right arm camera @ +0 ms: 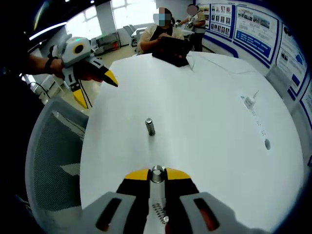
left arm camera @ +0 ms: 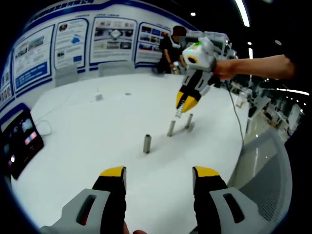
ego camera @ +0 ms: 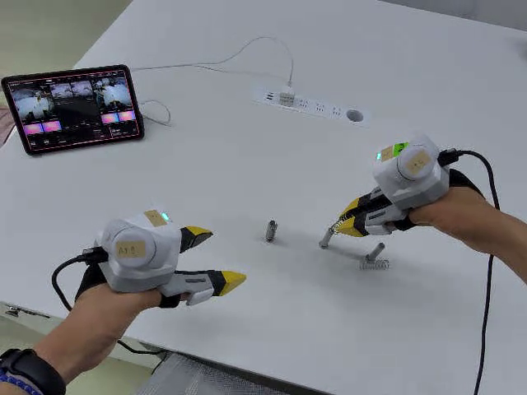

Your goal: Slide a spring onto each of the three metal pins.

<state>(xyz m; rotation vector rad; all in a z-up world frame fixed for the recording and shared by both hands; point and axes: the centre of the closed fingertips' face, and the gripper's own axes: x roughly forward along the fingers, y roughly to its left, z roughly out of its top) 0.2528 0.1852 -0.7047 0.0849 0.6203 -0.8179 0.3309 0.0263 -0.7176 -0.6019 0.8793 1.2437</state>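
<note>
Surface: white surface [ego camera: 247,164], with a tablet [ego camera: 72,105] and a power strip [ego camera: 309,105] at the far side.
Left claw [ego camera: 216,259]: wide open, holding nothing.
Right claw [ego camera: 347,224]: clamped on a spring [right arm camera: 158,212], tips at the middle pin [ego camera: 327,239].
Left pin [ego camera: 271,231]: standing apart.
Right pin [ego camera: 375,251]: second spring [ego camera: 375,264] at its foot.

R gripper [ego camera: 349,222] holds spring [ego camera: 336,225] at mid pin [ego camera: 327,239] top.
L gripper [ego camera: 216,257] jaws apart, off to side; loose spring [ego camera: 373,264] by rt pin [ego camera: 375,250].
</note>
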